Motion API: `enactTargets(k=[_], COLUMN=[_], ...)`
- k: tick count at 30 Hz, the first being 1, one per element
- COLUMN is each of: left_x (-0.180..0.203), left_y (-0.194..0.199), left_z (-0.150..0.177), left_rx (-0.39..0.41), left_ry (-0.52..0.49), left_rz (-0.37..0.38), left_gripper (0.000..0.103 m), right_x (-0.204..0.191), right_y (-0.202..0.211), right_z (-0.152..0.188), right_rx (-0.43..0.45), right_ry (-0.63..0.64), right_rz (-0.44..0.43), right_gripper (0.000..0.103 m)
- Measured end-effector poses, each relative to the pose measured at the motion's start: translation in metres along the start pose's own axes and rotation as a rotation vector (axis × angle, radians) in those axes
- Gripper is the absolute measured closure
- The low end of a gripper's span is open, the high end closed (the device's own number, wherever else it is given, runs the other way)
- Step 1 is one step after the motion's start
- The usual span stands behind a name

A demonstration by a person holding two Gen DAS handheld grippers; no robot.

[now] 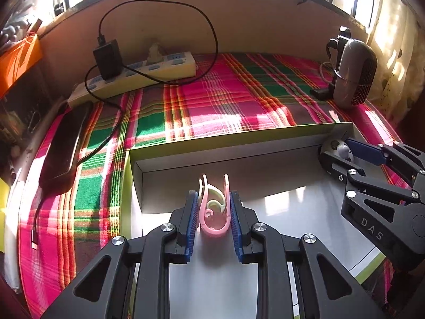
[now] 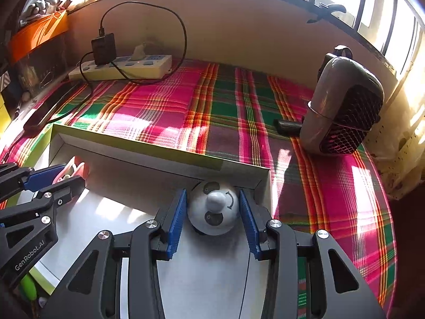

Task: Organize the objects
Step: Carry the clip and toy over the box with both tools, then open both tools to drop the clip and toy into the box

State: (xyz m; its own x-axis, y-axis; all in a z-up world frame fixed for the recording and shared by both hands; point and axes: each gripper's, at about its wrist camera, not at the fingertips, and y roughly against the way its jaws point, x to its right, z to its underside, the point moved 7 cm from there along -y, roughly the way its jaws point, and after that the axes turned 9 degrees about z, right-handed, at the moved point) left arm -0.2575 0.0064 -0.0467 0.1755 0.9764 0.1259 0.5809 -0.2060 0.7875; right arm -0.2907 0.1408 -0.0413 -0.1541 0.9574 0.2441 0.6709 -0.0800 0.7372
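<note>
Left wrist view: your left gripper pinches the pink clips over the white box, near its left end. Right wrist view: your right gripper clasps the panda ball in the box's far right corner.

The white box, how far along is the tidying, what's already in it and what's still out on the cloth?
Nothing sits loose in the white box yet. In hand: the left gripper is shut on pink clips over the box floor, and the right gripper is shut on a panda-faced ball in the far right corner. Left: releasing both. The phone, power strip and small heater remain on the plaid cloth.
</note>
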Motion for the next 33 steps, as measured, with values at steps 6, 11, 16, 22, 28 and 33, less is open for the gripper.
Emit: enactTargets(k=[6,11,16,22,28,33], left_x=[-0.001,-0.002,-0.003,-0.003,0.0,0.004], left_y=[-0.001,-0.001,0.0,0.006,0.019,0.033], left_z=[0.0,0.0,0.0,0.001,0.002,0.004], left_rx=[0.001,-0.002,-0.001,0.005,0.032,0.059], left_ry=[-0.001,0.001,0.005,0.014,0.012,0.013], left_rz=[-0.003,-0.01,-0.006,0.004,0.011,0.013], left_gripper=[0.081,0.08,0.078,0.076,0.075,0.075], right_x=[0.0,-0.003,-0.003,-0.002,0.0,0.001], right_y=[0.0,0.001,0.003,0.011,0.021,0.033], right_z=[0.0,0.0,0.0,-0.002,-0.001,0.003], right_rx=[0.004,0.006,0.011,0.036,0.049,0.061], right_ry=[-0.001,0.005,-0.01,-0.022,-0.037,-0.051], right_rz=[0.002,0.0,-0.006,-0.003,-0.005,-0.014], right_gripper=[0.059,0.054,0.052,0.044,0.044,0.044])
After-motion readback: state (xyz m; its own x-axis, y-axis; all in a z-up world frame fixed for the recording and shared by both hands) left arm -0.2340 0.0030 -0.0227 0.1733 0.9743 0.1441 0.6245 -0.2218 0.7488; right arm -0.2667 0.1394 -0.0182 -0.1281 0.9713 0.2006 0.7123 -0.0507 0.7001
